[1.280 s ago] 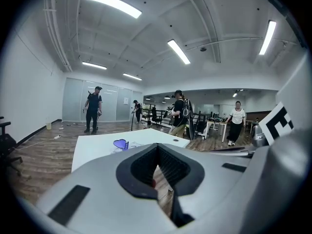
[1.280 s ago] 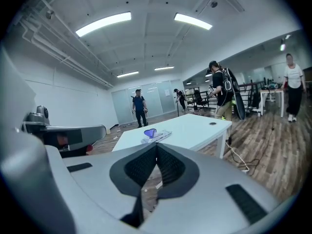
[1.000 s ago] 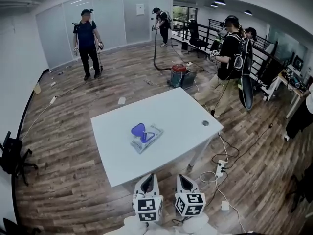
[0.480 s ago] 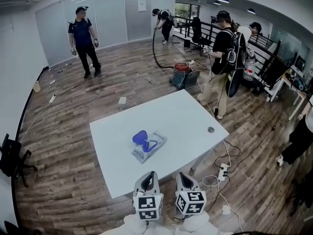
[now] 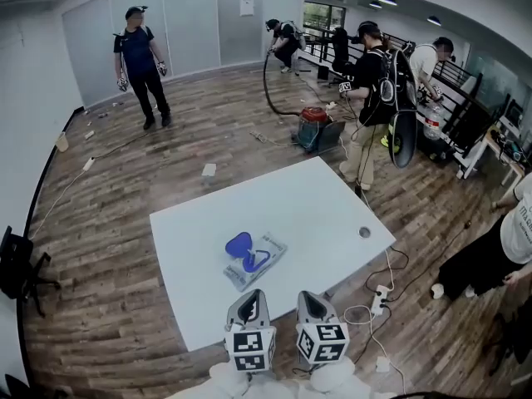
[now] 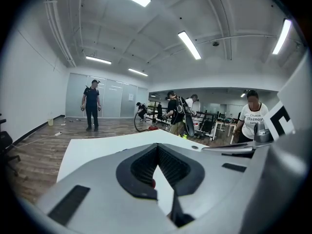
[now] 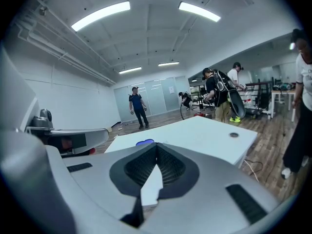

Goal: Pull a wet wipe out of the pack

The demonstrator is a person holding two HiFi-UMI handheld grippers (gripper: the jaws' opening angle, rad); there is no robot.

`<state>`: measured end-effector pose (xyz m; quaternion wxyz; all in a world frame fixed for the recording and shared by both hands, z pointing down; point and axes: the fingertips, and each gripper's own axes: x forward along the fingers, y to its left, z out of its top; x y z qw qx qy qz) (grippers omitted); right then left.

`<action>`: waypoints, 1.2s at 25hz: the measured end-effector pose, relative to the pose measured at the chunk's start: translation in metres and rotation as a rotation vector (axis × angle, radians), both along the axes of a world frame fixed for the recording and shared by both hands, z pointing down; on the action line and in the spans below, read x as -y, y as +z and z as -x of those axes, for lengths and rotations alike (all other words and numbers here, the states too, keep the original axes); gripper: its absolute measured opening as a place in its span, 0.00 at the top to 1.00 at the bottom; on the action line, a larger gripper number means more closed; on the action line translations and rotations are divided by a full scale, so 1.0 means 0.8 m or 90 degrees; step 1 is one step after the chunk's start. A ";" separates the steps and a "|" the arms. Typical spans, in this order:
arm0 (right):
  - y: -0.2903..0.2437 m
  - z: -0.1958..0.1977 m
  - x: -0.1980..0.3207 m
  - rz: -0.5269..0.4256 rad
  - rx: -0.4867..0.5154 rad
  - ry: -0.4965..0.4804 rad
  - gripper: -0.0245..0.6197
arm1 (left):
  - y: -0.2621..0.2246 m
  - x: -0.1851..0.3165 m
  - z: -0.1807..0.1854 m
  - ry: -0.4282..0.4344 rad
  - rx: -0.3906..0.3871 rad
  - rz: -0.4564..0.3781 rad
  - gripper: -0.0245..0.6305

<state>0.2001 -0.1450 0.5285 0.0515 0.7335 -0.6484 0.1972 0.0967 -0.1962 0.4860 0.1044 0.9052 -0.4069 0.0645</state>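
Note:
The wet wipe pack [image 5: 253,260] lies flat on the white table [image 5: 316,214], nearer its front edge, with its blue lid [image 5: 238,245] flipped open toward the left. In the head view my left gripper [image 5: 249,299] and right gripper [image 5: 306,298] hover side by side at the table's near edge, short of the pack and not touching it. Both are shut with nothing held. In the left gripper view the jaws of my left gripper [image 6: 157,146] meet over the bare tabletop. In the right gripper view my right gripper [image 7: 157,145] is likewise shut, and the blue lid [image 7: 145,142] peeks out just beyond it.
A cable hole [image 5: 364,233] sits near the table's right edge. A power strip [image 5: 378,294] and cables lie on the wooden floor at the right. Several people stand around the room; one with a backpack [image 5: 370,98] is beyond the table, and a red vacuum [image 5: 314,127] stands near that person.
The head view has shifted slightly, so the table sits a little lower and to the right. People in the background have walked. Both grippers and the pack remain where they were.

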 end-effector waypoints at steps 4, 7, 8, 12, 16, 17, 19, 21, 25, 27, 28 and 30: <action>0.002 -0.017 0.021 0.000 0.003 0.004 0.95 | -0.001 0.022 -0.017 0.004 0.001 -0.003 0.96; 0.001 -0.024 0.036 0.000 0.003 0.003 0.95 | -0.001 0.037 -0.026 0.005 0.002 -0.002 0.97; 0.001 -0.026 0.040 0.001 0.003 0.002 0.95 | -0.001 0.041 -0.029 0.005 0.002 -0.001 0.97; 0.008 -0.030 0.052 0.003 0.005 -0.004 0.95 | 0.007 0.053 -0.036 0.002 0.002 0.003 0.97; 0.013 -0.033 0.060 0.010 0.010 -0.017 0.95 | 0.014 0.062 -0.043 -0.008 0.007 0.013 0.97; 0.015 -0.033 0.060 0.012 0.011 -0.024 0.95 | 0.017 0.062 -0.045 -0.010 0.009 0.017 0.97; 0.021 -0.031 0.064 0.018 0.015 -0.042 0.95 | 0.023 0.065 -0.049 -0.019 0.012 0.023 0.97; 0.022 -0.028 0.074 0.021 0.018 -0.066 0.95 | 0.022 0.072 -0.053 -0.029 0.015 0.024 0.97; 0.019 -0.017 0.092 0.028 0.017 -0.116 0.95 | 0.017 0.083 -0.060 -0.048 0.020 0.028 0.97; 0.020 -0.015 0.100 0.030 0.020 -0.132 0.95 | 0.017 0.089 -0.063 -0.056 0.023 0.032 0.97; 0.020 -0.014 0.104 0.031 0.022 -0.137 0.95 | 0.016 0.091 -0.063 -0.060 0.023 0.031 0.97; 0.025 -0.014 0.110 0.035 0.026 -0.144 0.95 | 0.016 0.094 -0.059 -0.070 0.026 0.029 0.97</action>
